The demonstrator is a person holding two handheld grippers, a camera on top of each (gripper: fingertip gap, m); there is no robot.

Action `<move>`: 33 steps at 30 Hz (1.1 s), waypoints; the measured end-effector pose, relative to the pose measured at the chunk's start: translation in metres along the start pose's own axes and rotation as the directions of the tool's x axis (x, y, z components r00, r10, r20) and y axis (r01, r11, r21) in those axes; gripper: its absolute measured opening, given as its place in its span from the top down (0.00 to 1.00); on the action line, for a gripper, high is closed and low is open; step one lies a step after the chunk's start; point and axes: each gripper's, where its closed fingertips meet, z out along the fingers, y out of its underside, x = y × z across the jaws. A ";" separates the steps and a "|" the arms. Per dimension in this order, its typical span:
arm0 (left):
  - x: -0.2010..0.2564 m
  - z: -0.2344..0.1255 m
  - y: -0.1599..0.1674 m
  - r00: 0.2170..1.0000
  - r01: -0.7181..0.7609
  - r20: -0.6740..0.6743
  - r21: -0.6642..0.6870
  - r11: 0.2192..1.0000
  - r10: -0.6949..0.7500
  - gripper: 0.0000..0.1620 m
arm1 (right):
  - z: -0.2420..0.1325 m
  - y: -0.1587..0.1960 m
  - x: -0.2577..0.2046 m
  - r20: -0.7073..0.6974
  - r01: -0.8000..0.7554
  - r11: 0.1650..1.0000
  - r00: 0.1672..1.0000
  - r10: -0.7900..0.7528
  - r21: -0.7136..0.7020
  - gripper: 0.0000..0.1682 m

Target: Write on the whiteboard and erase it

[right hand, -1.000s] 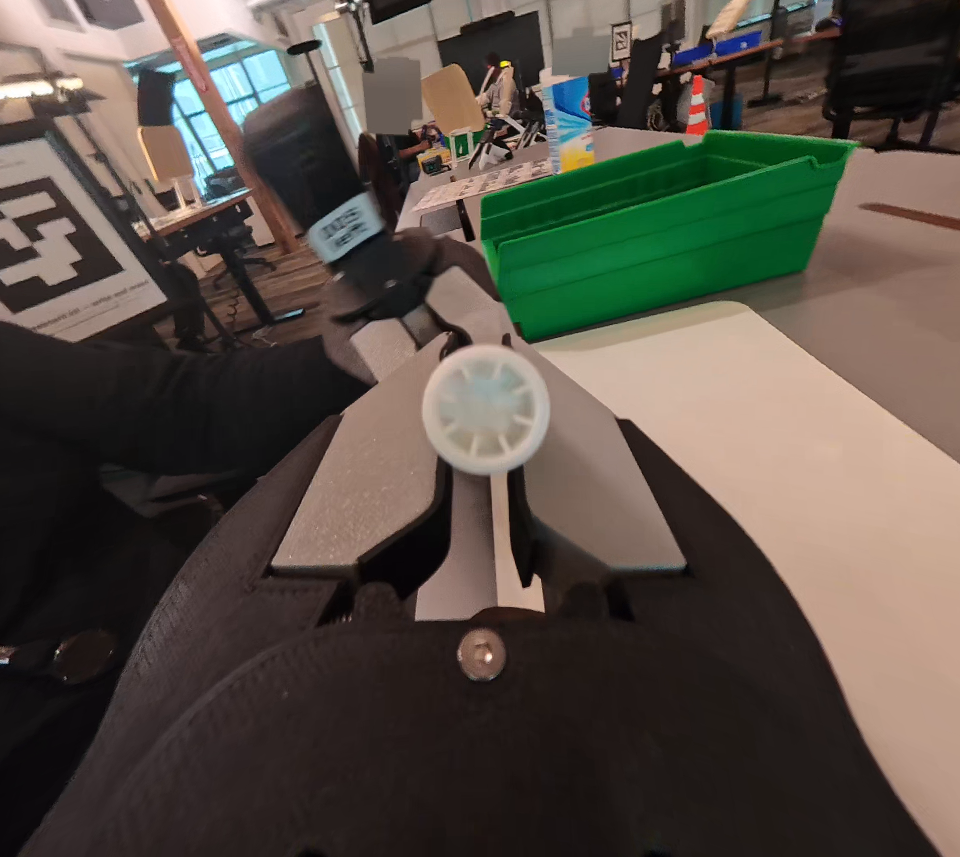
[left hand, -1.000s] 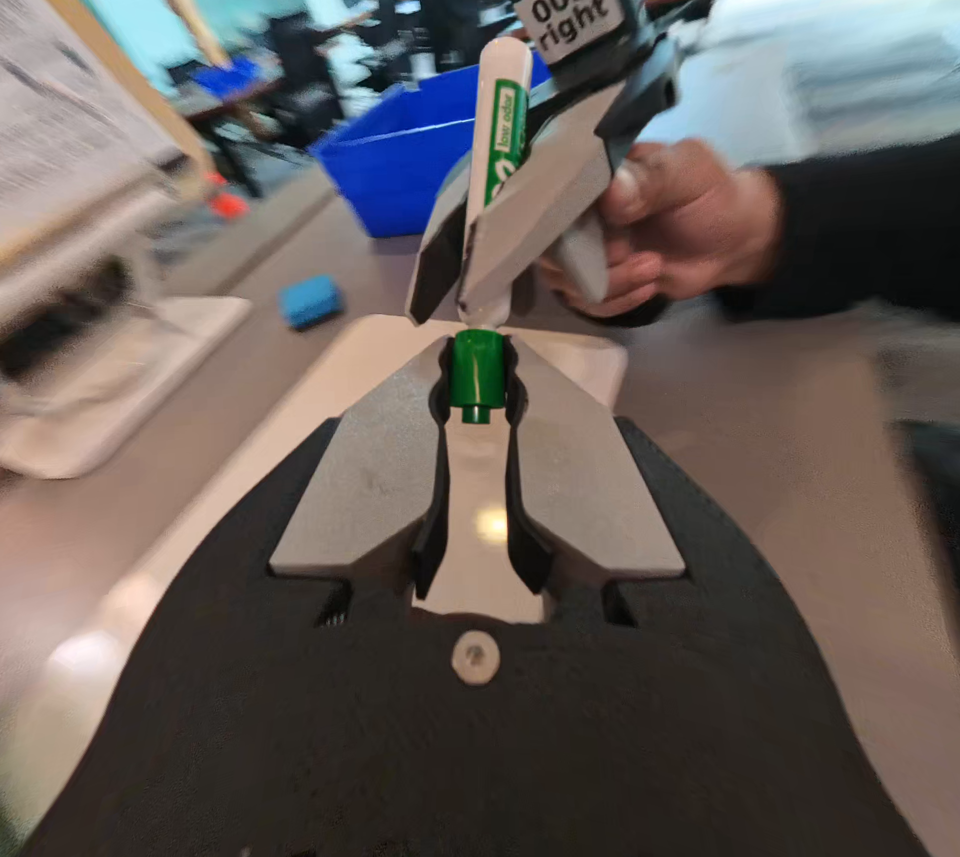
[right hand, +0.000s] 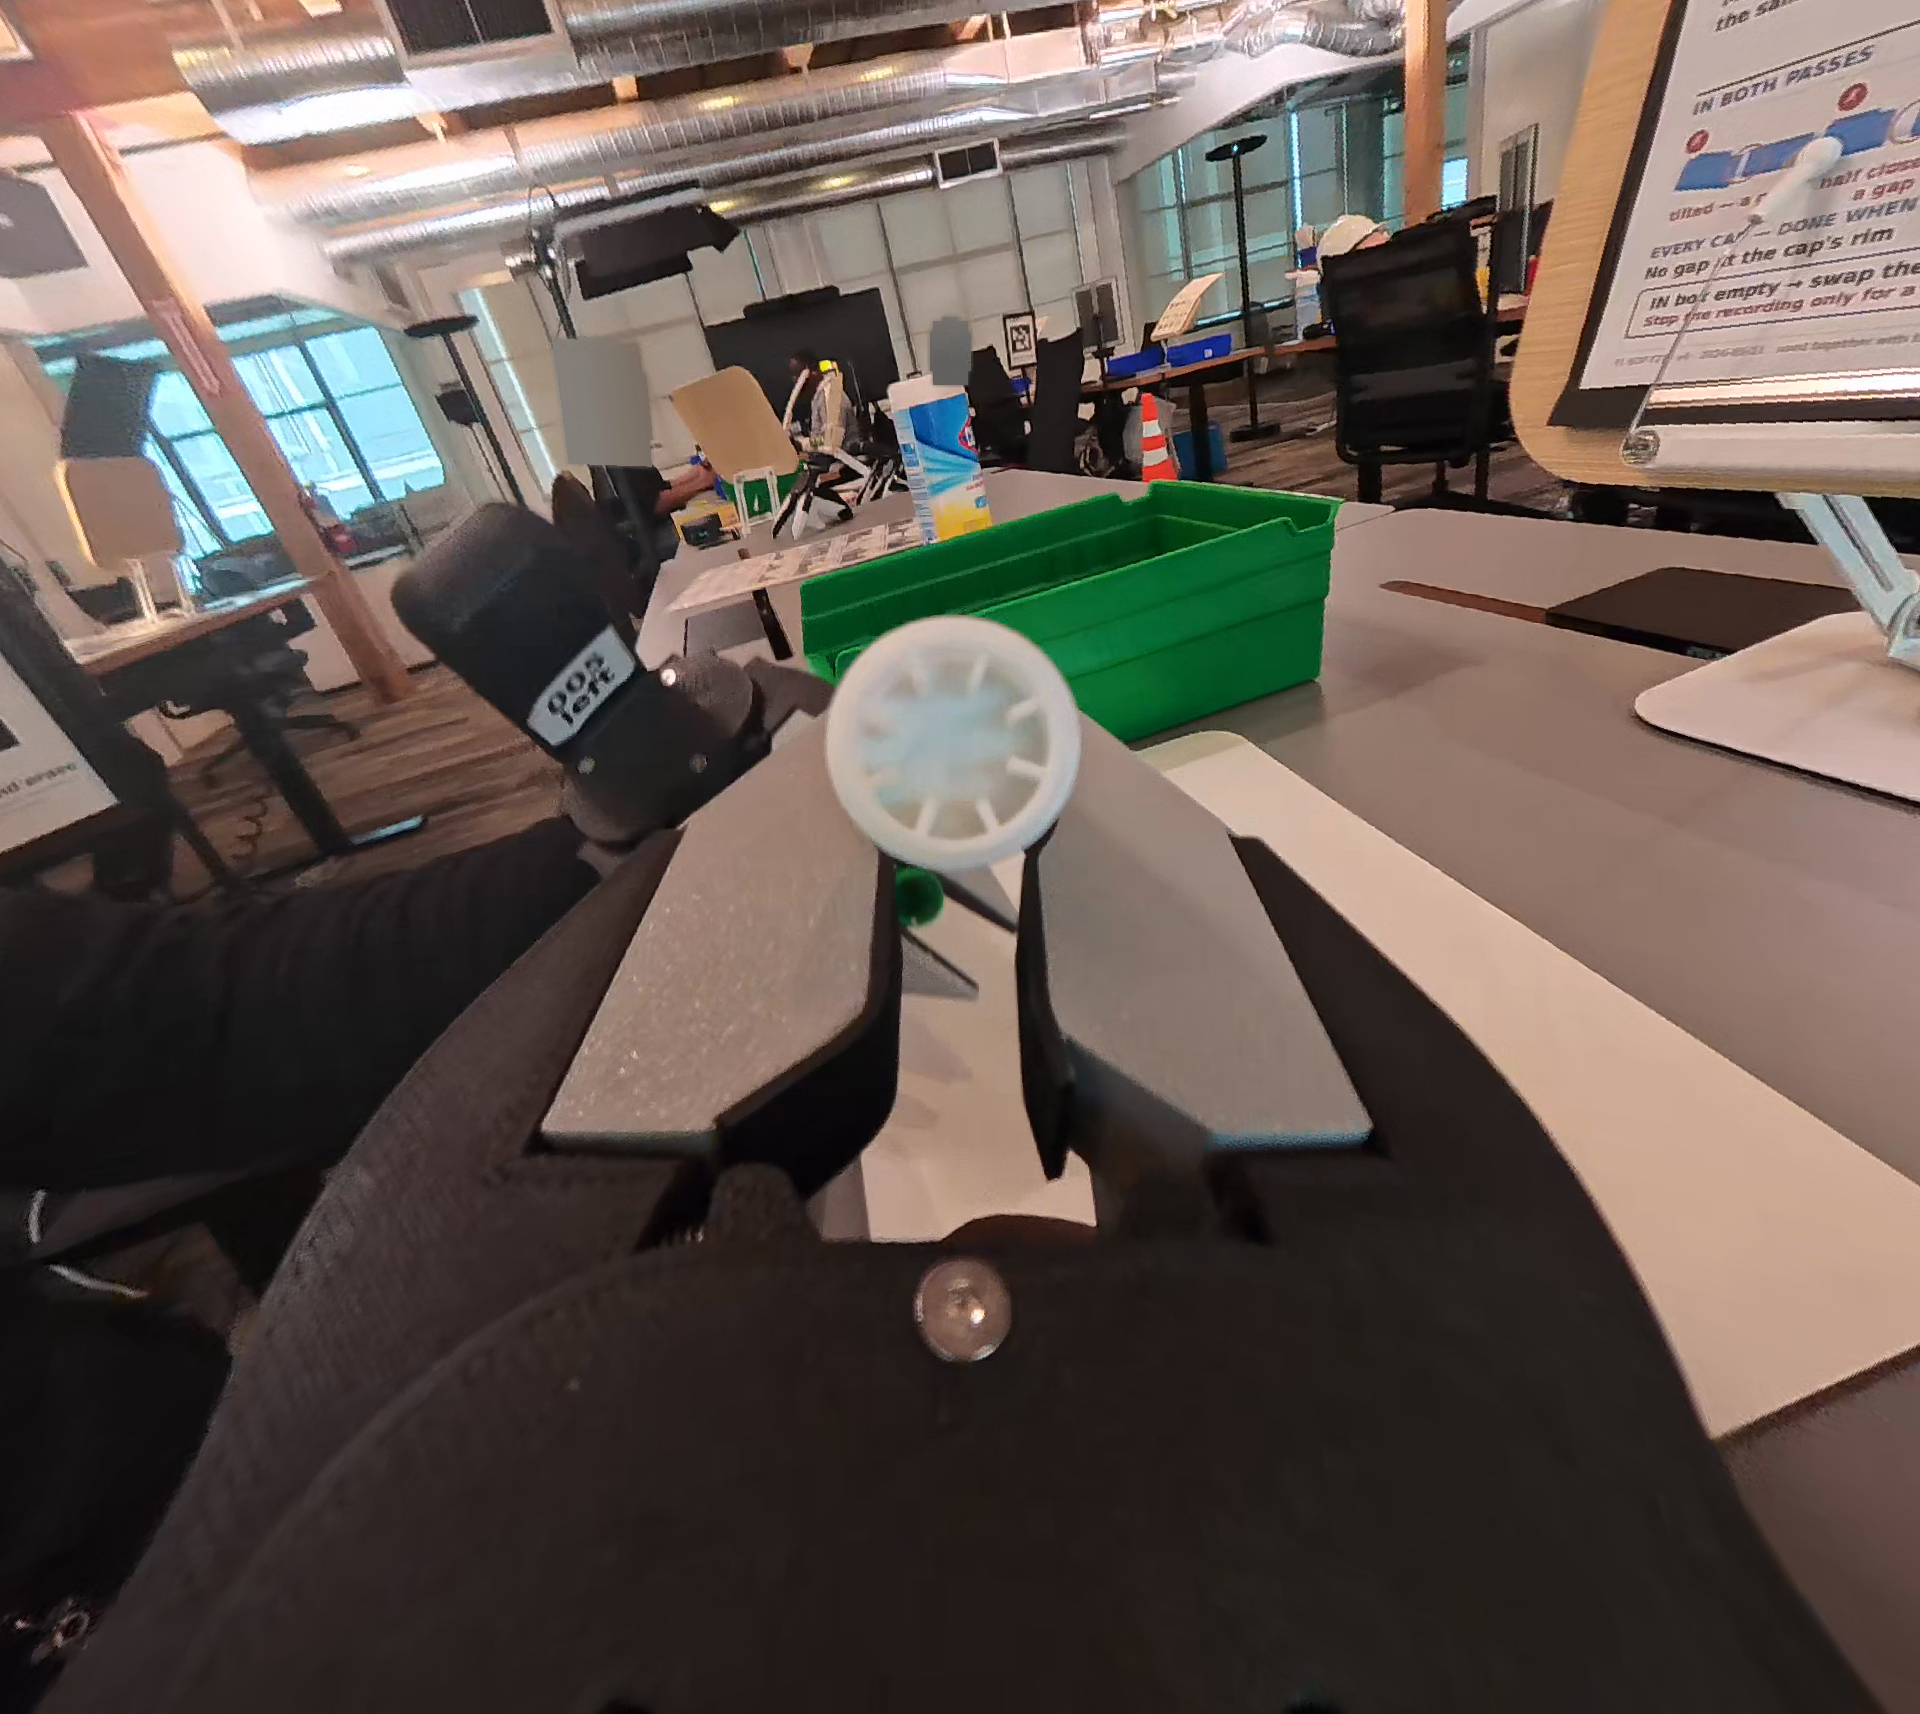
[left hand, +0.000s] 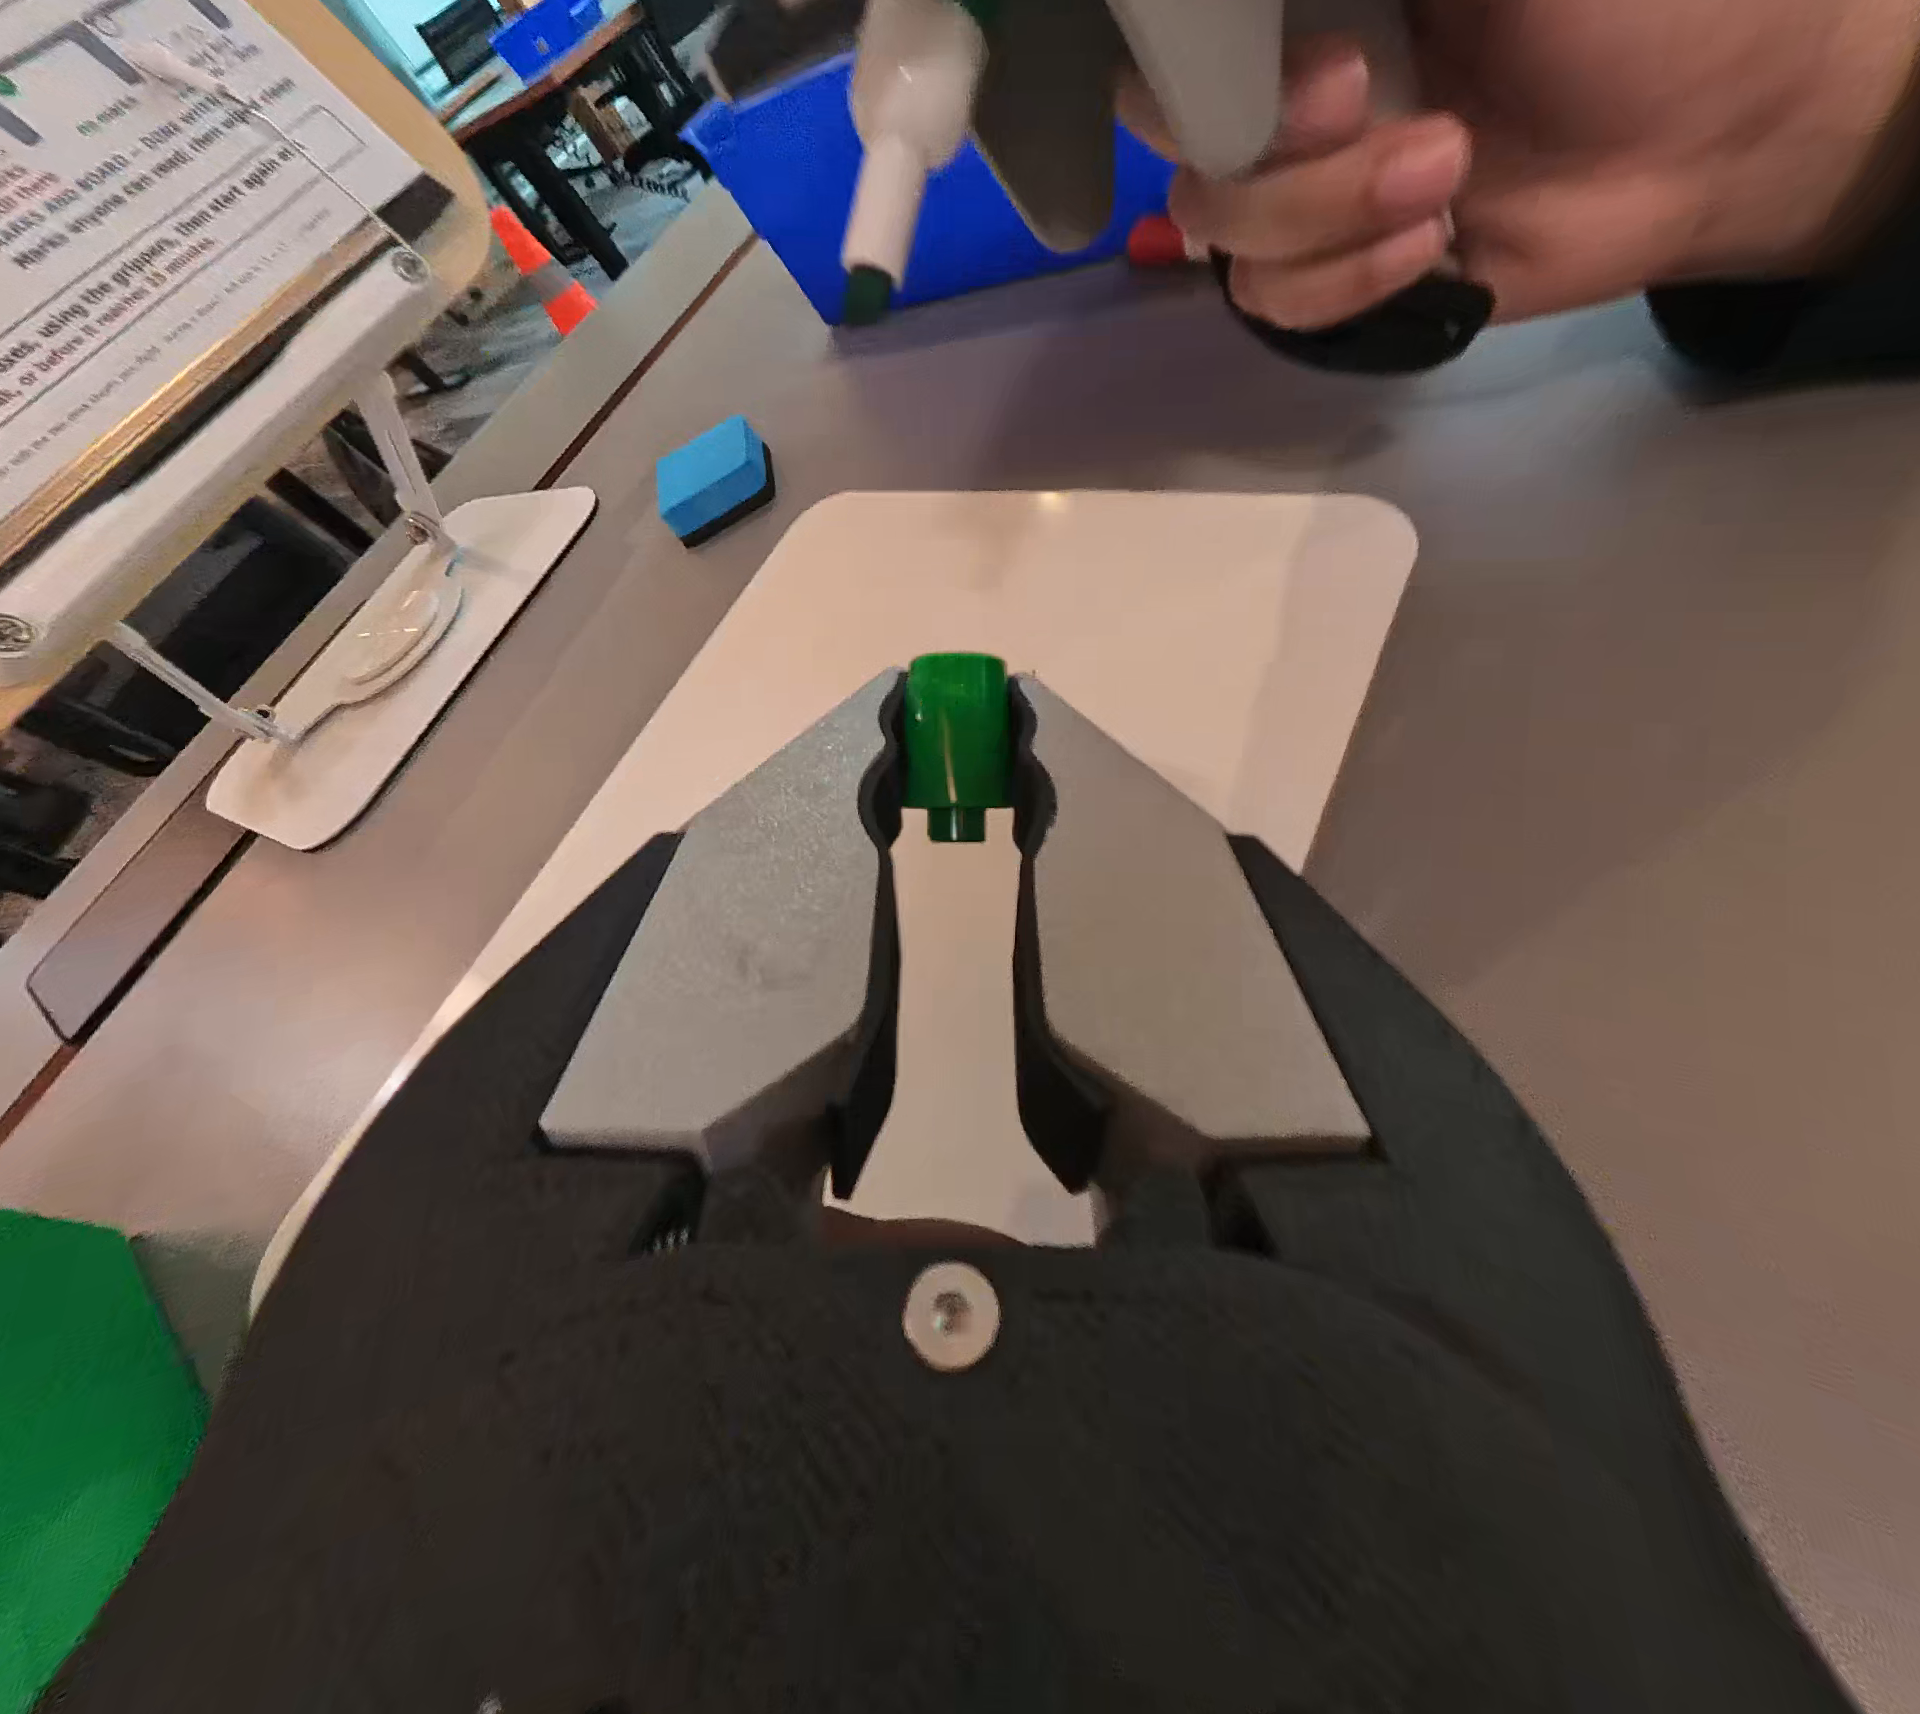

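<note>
Black textured gripper body, grey wedge jaws, silver screw, black sleeve

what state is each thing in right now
green marker cap: off the marker, clamped in left tool
white-barrelled green marker: uncapped, tip down, held in right tool
white rounded whiteboard: flat on table, blank
blue block eraser: resting on table, untouched
green plastic bin: upright

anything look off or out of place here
Nothing stands out. The green cap is pinched in the left gripper, the uncapped marker in the right gripper, above a blank whiteboard.
</note>
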 end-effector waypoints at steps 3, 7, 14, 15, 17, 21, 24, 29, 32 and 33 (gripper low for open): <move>0.005 0.006 0.009 0.998 -0.057 0.002 -0.052 0.997 0.057 0.91 | -0.002 0.000 0.006 -0.027 -0.014 1.000 1.000 0.014 0.002 0.91; 0.003 0.008 0.014 0.994 -0.105 0.035 -0.077 0.991 0.108 0.91 | 0.000 0.004 0.009 -0.054 0.008 1.000 0.998 -0.009 -0.021 0.91; -0.011 0.008 0.018 0.985 -0.113 0.120 -0.107 0.988 0.125 0.91 | 0.003 0.011 0.011 -0.065 0.003 0.999 0.998 -0.006 -0.054 0.92; -0.015 0.007 0.018 0.982 -0.110 0.141 -0.111 0.988 0.125 0.91 | 0.003 0.011 0.012 -0.066 -0.003 0.999 0.998 0.000 -0.053 0.92; -0.023 0.006 0.019 0.976 -0.093 0.184 -0.117 0.989 0.114 0.91 | 0.003 0.012 0.015 -0.075 -0.018 0.998 0.997 0.014 -0.054 0.92; -0.047 -0.001 0.025 0.949 -0.052 0.301 -0.145 0.988 0.094 0.91 | 0.000 0.015 0.026 -0.132 -0.032 0.998 0.991 0.024 -0.060 0.92; -0.061 -0.007 0.030 0.929 -0.012 0.363 -0.159 0.987 0.070 0.91 | 0.000 0.023 0.033 -0.155 -0.064 0.994 0.987 0.049 -0.091 0.92; -0.073 -0.014 0.040 0.909 0.033 0.413 -0.201 0.979 0.055 0.91 | 0.002 0.037 0.043 -0.205 -0.080 0.984 0.978 0.047 -0.157 0.92; -0.073 -0.014 0.044 0.913 0.058 0.407 -0.208 0.976 0.033 0.91 | 0.005 0.044 0.041 -0.203 -0.068 0.977 0.979 0.026 -0.200 0.92; -0.073 -0.014 0.045 0.914 0.060 0.405 -0.211 0.976 0.032 0.91 | 0.006 0.047 0.041 -0.207 -0.062 0.975 0.978 0.017 -0.215 0.92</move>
